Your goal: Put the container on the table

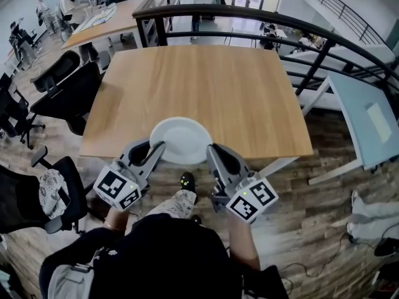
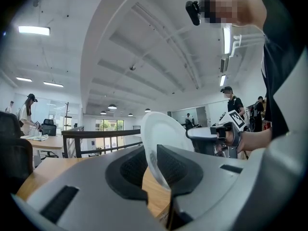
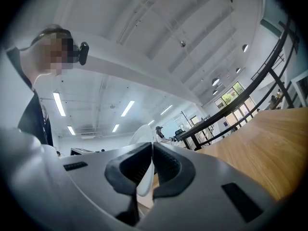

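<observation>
Open-plan office space spreads around us, with a plank floor (image 1: 324, 198), black office chairs (image 1: 62, 86) far off to the left gripper's outer side, and a curved black railing (image 1: 249, 17) well ahead of both grippers. Straight ahead of the jaws lies the light wooden table (image 1: 206, 73), its top bare beyond the near edge. We hold the white round container (image 1: 181, 139) between our two grippers, and it overlaps that near edge; we cannot tell whether its underside touches the wood. Our left gripper (image 1: 153, 149) is pinching the container's left rim, and in the left gripper view the thin white wall (image 2: 166, 134) stands edge-on between the dark pads of that gripper (image 2: 153, 165). Our right gripper (image 1: 212, 151) is clamped on the opposite rim, and in the right gripper view its jaws (image 3: 150, 165) are pressed tight on the white edge (image 3: 143, 131). The only print we can make out is the black-and-white square pattern on the marker cubes, one behind the left jaws (image 1: 117, 189) and one behind the right (image 1: 252, 199). Below, between the two grippers, a dark shoe (image 1: 187, 180) shows on the floor.
</observation>
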`<state>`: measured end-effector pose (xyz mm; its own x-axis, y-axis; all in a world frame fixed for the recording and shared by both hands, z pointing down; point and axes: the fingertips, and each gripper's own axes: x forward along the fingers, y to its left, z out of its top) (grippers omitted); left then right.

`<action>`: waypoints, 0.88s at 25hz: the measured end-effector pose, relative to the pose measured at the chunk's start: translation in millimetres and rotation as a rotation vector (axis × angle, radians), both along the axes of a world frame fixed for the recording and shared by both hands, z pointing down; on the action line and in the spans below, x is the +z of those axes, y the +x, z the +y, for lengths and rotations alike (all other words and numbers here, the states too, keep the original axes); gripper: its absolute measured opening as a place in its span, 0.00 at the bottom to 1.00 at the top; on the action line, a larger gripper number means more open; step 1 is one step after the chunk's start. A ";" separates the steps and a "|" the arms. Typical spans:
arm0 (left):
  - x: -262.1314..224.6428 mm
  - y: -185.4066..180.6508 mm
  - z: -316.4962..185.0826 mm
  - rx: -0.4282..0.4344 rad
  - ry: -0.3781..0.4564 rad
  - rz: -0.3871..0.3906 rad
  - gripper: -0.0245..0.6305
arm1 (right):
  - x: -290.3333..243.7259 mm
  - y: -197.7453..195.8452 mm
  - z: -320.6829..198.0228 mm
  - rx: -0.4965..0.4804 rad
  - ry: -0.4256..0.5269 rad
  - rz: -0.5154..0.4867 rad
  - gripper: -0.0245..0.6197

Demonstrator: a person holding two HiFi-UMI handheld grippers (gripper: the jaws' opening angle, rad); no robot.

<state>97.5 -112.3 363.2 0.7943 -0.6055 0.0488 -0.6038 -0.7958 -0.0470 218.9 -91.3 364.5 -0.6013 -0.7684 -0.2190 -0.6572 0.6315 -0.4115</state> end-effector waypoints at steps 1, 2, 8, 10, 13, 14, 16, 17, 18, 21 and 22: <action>-0.2 1.4 -4.3 -0.001 0.003 0.003 0.12 | -0.3 1.2 -4.0 0.001 0.002 -0.001 0.07; -0.6 2.4 -8.7 -0.002 0.006 0.004 0.12 | -0.6 2.1 -7.9 0.001 0.002 -0.003 0.07; -5.7 5.2 -34.0 -0.002 0.018 -0.012 0.12 | -2.8 5.3 -37.7 -0.009 0.006 -0.012 0.07; -5.9 4.2 -42.8 -0.010 0.026 -0.016 0.12 | -3.4 4.8 -49.3 -0.019 0.014 -0.005 0.07; -3.5 2.2 -62.2 -0.027 0.026 -0.009 0.12 | -2.6 2.6 -66.4 -0.028 0.020 -0.004 0.07; -2.4 3.0 -68.9 -0.027 0.023 -0.009 0.12 | -1.7 3.0 -71.9 -0.030 0.018 -0.005 0.07; 1.5 6.6 -80.3 -0.020 0.015 -0.010 0.12 | 2.1 6.1 -82.5 -0.024 0.004 -0.004 0.07; 4.0 8.9 -85.3 -0.016 0.008 -0.009 0.12 | 4.2 8.5 -87.6 -0.018 -0.004 -0.002 0.07; 6.5 11.4 -90.0 -0.012 -0.001 -0.005 0.12 | 5.7 11.0 -92.2 -0.013 -0.012 0.001 0.07; 13.9 16.4 -104.7 -0.009 -0.016 0.005 0.12 | 9.6 15.7 -104.9 -0.012 -0.024 0.021 0.07; 16.6 17.3 -109.4 -0.008 -0.021 0.004 0.12 | 11.9 16.3 -109.0 -0.011 -0.029 0.027 0.07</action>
